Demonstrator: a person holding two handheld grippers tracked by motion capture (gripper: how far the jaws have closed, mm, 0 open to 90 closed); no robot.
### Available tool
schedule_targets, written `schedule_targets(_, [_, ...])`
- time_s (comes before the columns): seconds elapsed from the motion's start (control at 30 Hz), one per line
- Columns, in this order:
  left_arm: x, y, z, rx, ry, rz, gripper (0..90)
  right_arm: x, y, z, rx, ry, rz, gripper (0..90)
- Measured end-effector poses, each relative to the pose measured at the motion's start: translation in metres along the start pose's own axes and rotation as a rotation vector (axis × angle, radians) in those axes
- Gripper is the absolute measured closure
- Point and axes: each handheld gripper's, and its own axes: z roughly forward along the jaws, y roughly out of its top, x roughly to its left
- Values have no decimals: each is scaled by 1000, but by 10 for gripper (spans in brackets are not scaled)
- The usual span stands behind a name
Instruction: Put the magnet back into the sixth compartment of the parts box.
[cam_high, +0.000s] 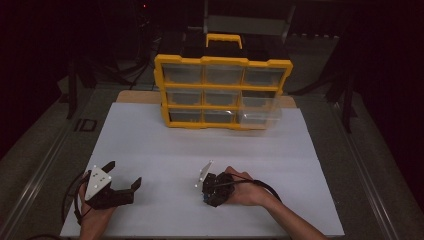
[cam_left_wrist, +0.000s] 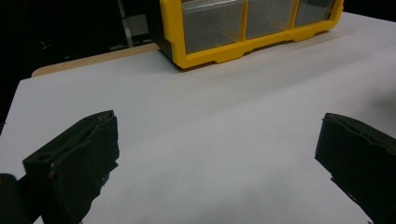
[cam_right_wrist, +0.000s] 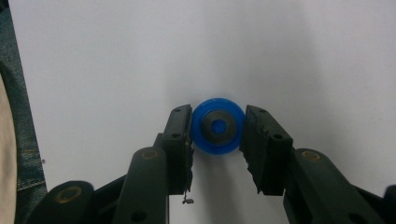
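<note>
Blue wheel (cam_right_wrist: 218, 127) clamped in right hand-held gripper (cam_right_wrist: 218, 140), underside hidden; left hand-held gripper (cam_left_wrist: 219, 158) wide, empty

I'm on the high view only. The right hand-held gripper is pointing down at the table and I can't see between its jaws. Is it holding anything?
Observer: Yes. The right hand-held gripper has its jaws against both sides of a blue wheel.
Operator: Any detail on it?
Observer: It has a grey ring around a blue centre.
Operator: And the left one?
Observer: The left hand-held gripper is wide open over bare white table.
</note>
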Motion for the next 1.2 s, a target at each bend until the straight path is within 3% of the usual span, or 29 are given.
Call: schedule_targets(1.2, [0, 0, -1, -3, 2, -2, 1, -14, -2, -25, -60, -16, 44, 630])
